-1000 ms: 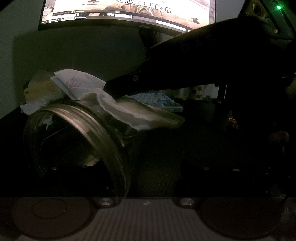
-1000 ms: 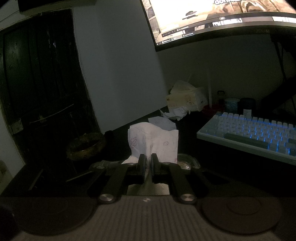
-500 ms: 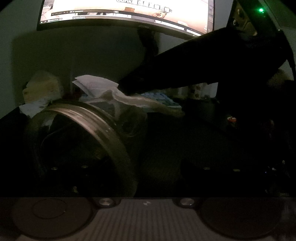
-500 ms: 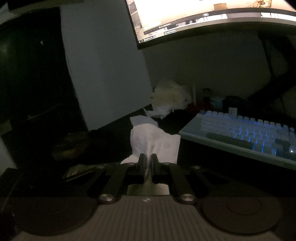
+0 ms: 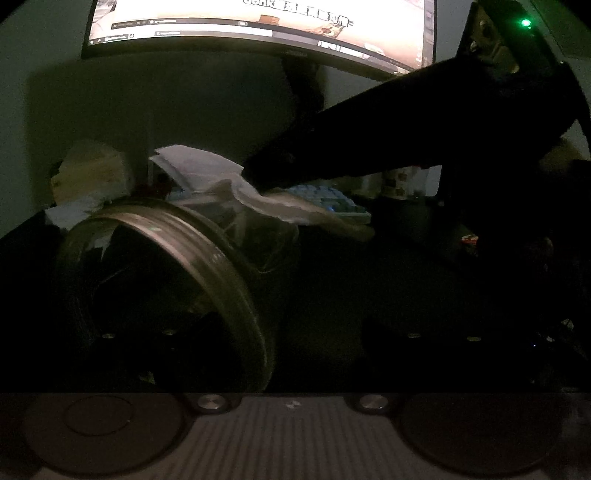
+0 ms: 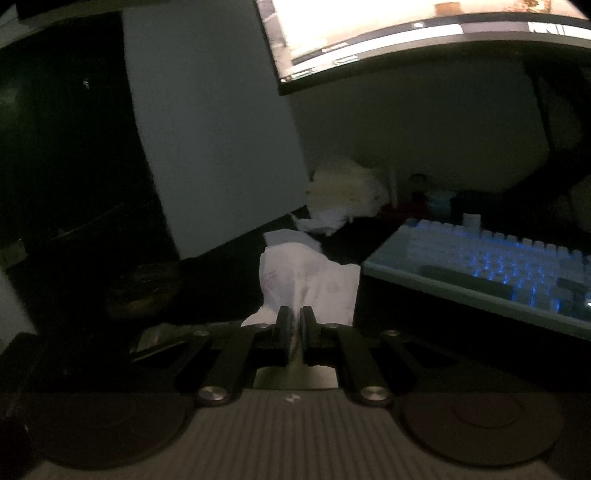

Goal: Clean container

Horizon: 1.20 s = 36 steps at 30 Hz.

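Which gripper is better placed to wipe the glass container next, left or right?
Right. The right gripper is shut on the tissue, which already lies against the glass container; the left gripper only holds that container.

Left wrist view: low, close behind jar, facing monitor. Right wrist view: low, facing wall corner. Shared: keyboard, tissue, monitor.

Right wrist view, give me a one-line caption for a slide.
Right gripper shut on a printed white tissue above a dark desk, backlit keyboard to its right, monitor overhead.
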### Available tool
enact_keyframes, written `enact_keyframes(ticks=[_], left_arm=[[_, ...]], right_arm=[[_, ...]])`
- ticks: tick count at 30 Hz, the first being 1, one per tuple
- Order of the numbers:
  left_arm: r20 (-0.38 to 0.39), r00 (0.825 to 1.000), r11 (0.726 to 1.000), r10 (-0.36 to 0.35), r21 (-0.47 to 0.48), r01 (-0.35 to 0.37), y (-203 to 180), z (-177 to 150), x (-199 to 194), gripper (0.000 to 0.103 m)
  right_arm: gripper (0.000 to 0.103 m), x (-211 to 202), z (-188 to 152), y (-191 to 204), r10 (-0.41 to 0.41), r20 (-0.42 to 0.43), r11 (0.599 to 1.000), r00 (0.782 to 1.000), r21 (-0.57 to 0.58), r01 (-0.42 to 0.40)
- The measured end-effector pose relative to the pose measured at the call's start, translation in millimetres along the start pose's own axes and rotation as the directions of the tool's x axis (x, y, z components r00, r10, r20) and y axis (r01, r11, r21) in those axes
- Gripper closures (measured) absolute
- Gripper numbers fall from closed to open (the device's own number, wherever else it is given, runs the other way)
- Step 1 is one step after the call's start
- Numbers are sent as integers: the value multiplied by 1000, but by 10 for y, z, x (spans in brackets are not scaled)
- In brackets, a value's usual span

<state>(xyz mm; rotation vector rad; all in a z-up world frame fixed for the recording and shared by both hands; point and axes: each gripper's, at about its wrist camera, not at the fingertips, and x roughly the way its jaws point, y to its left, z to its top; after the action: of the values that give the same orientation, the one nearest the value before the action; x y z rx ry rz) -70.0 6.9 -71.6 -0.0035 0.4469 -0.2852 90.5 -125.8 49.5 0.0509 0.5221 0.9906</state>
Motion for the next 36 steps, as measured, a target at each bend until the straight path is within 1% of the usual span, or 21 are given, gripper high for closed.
enact_keyframes(ticks=[1, 4, 6, 7, 10, 12, 15, 17, 19, 22, 24, 26, 30, 31, 33, 34, 36], left_arm=[[0, 1000, 1000, 0, 0, 0, 52, 7, 8, 22], [0, 1000, 1000, 4, -1, -4, 235, 29, 32, 22], [0, 1000, 1000, 9, -2, -9, 353, 42, 44, 22], [0, 1000, 1000, 11, -3, -11, 398, 48, 46, 22], [1, 1000, 1000, 15, -6, -15, 572, 73, 59, 22], [2, 1000, 1000, 18, -7, -18, 703, 90, 61, 22], [3, 1000, 1000, 22, -11, -22, 920, 118, 82, 22], [3, 1000, 1000, 24, -12, -24, 1035, 139, 104, 22], [4, 1000, 1000, 25, -10, -25, 1116, 153, 119, 22], [4, 1000, 1000, 25, -14, -25, 1251, 177, 143, 22], [4, 1000, 1000, 26, -18, -26, 1358, 199, 179, 22], [4, 1000, 999, 30, -20, -30, 1474, 215, 185, 22], [5, 1000, 999, 19, -33, -19, 1760, 259, 201, 22], [4, 1000, 999, 18, -36, -18, 1762, 272, 208, 22], [5, 1000, 999, 18, -39, -18, 1830, 303, 267, 22], [5, 1000, 999, 19, -40, -19, 1868, 318, 298, 22], [13, 1000, 998, 15, -56, -14, 1946, 333, 300, 26]], right_arm=[[96, 1, 2, 8, -4, -1, 1000, 1000, 0, 4], [96, -31, -11, 81, 31, -3, 1000, 1000, 0, -31], [96, -54, -32, 142, 112, -12, 994, 994, 15, -112], [96, -55, -42, 168, 132, -15, 991, 991, 14, -132], [96, -43, -44, 199, 122, -15, 992, 992, -10, -123], [96, -14, -25, 124, 88, -12, 996, 996, 4, -88], [96, 56, 26, 4, 5, -15, 1000, 1000, 12, -5], [96, 80, 52, 0, -3, -19, 1000, 1000, 15, 3], [96, 75, 44, 83, 28, -21, 1000, 999, -6, -28], [96, 67, 19, 199, 117, -33, 993, 993, -14, -117], [96, 75, 16, 231, 137, -35, 990, 990, -16, -137], [96, 107, 37, 189, 119, -35, 993, 992, -11, -120], [96, 170, 85, 49, 16, -31, 1000, 999, 4, -16], [96, 185, 96, 14, -9, -31, 1000, 999, 9, 9], [96, 170, 101, 40, -18, -31, 1000, 999, 5, 19], [96, 166, 95, 86, -8, -29, 1000, 1000, -6, 8], [96, 146, 74, 185, 56, -30, 998, 998, -22, -56]])
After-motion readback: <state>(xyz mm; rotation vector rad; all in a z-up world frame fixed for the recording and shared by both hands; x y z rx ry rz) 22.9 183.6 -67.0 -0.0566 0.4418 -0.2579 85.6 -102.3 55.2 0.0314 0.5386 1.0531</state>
